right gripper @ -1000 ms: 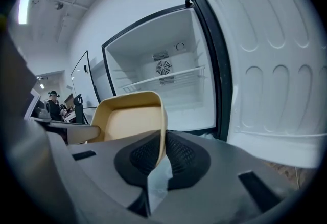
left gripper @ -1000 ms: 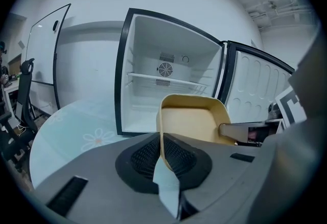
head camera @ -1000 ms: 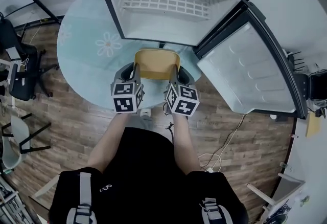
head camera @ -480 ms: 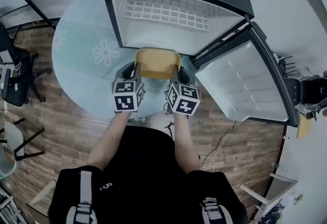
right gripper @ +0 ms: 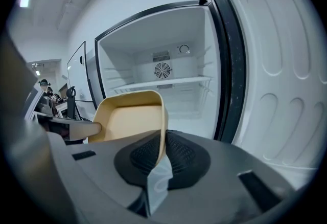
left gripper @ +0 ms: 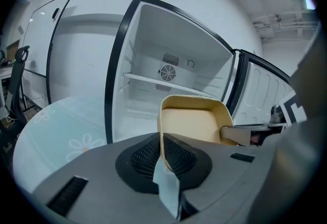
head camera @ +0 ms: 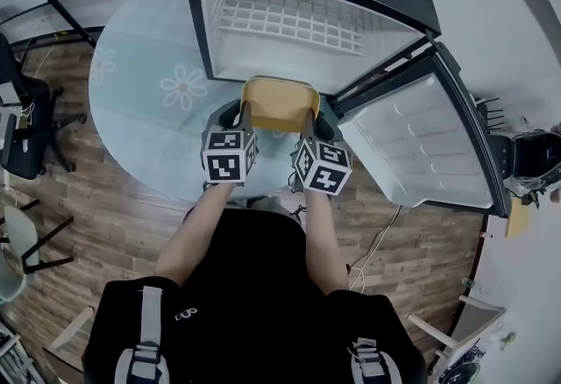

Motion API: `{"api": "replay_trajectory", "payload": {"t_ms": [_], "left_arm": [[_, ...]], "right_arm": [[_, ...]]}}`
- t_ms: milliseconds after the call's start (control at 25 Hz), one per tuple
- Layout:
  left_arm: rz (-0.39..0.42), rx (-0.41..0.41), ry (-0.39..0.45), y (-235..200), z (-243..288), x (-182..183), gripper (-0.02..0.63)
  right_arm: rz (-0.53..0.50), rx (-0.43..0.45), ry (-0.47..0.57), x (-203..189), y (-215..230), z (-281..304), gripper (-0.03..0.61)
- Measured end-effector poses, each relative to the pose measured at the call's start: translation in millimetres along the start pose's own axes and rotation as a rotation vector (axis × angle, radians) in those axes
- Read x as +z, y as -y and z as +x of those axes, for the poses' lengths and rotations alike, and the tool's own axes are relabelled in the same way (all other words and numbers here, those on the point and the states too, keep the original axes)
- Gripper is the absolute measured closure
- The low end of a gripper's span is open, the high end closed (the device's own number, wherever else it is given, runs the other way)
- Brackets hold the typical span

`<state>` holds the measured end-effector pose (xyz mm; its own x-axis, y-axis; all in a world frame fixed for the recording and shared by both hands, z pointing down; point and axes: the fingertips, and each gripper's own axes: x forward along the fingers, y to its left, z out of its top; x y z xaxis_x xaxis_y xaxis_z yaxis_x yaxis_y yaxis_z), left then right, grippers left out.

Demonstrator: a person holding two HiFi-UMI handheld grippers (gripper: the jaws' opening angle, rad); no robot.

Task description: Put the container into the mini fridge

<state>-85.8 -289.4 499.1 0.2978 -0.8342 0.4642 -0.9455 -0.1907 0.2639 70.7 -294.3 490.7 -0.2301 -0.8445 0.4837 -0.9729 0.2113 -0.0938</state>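
Note:
A tan, open-topped container [head camera: 279, 103] is held in the air between both grippers, just in front of the open mini fridge [head camera: 289, 18]. My left gripper [head camera: 243, 117] is shut on its left wall [left gripper: 161, 131]. My right gripper [head camera: 308, 121] is shut on its right wall [right gripper: 162, 126]. The container is empty inside [left gripper: 190, 125] [right gripper: 130, 123]. The fridge is black outside and white inside, with a wire shelf [head camera: 285, 16] and a small round fan grille [left gripper: 167, 72] [right gripper: 162, 70] on the back wall. Its door [head camera: 421, 141] stands open to the right.
The fridge stands on a round pale-blue rug [head camera: 149, 88] with flower prints over a wood floor. Black chairs [head camera: 22, 124] stand at the left. A cable [head camera: 381, 238] trails on the floor at the right. The open door [right gripper: 278, 64] is close on the container's right.
Both grippers and the container have moved slightly forward and right, closer to the fridge opening. The grip on the container is unchanged.

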Motion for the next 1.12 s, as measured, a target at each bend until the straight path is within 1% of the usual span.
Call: {"api": "replay_trajectory", "payload": {"t_ms": [320,600,920,1120], "left_arm": [[-0.017,0.014,-0.031,12.7,10.5,-8.7,0.595],[-0.036,0.034,-0.077,9.8,26.3,-17.3,0.595],[-0.069,0.035,-0.098,8.5,46.8,-22.7,0.595],[-0.062,0.043,-0.109,3.0,58.5,-21.4,0.595]], "right_arm": [[0.008,0.010,-0.044,-8.9,17.5,3.4,0.554],[0.022,0.025,-0.097,-18.8,24.2,18.4,0.552],[0.019,0.033,-0.135,-23.4,34.5,37.3,0.552],[0.028,0.038,-0.148,-24.3,35.6,51.4,0.552]]}}
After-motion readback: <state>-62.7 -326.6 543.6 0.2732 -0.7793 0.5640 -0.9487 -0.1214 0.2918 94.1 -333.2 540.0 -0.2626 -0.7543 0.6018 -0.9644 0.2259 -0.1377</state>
